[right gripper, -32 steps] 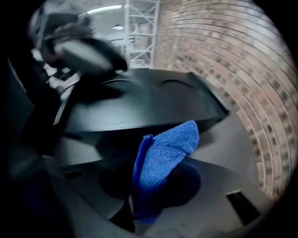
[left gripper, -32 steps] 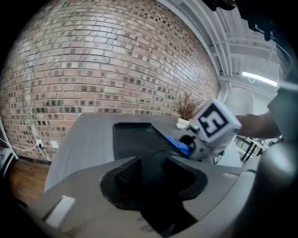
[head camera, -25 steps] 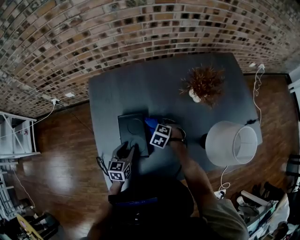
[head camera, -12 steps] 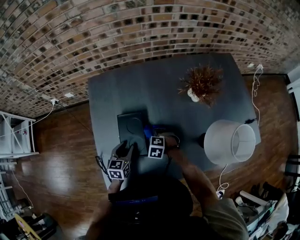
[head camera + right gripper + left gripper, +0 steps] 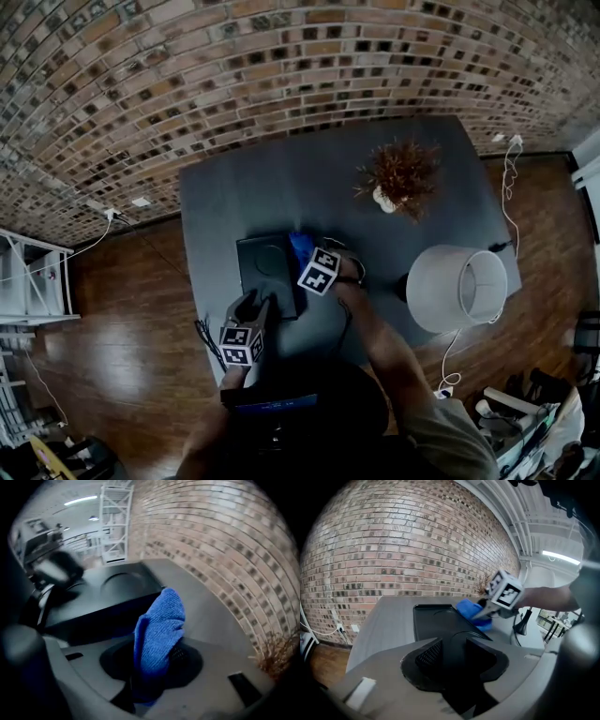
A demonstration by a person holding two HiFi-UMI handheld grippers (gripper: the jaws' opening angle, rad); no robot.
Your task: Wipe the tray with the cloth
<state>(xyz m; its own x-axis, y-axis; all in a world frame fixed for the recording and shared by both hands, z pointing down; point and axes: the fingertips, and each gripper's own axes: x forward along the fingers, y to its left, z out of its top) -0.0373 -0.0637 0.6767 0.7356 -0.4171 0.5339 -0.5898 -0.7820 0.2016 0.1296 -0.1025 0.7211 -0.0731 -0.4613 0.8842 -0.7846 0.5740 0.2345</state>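
Surfaces on my feed: soft cloth, matt tray, rough brick.

The cloth (image 5: pixel 159 630) is blue with a fine, fuzzy looped weave. The tray (image 5: pixel 267 267), toward the table's near edge, is smooth and black with a dull sheen; I can't tell if it is plastic or coated metal. The table (image 5: pixel 281 178) top is flat matt grey. The left gripper (image 5: pixel 449 656) body looks like matt grey plastic, with dark, grid-textured pads (image 5: pixel 429 654). Near the far right corner the plant (image 5: pixel 401 173) looks dry and brittle. The lamp shade (image 5: pixel 459 286) at the right edge looks like pale fabric. The floor (image 5: pixel 122 309) is glossy dark wood, the wall (image 5: pixel 187 75) rough brick.
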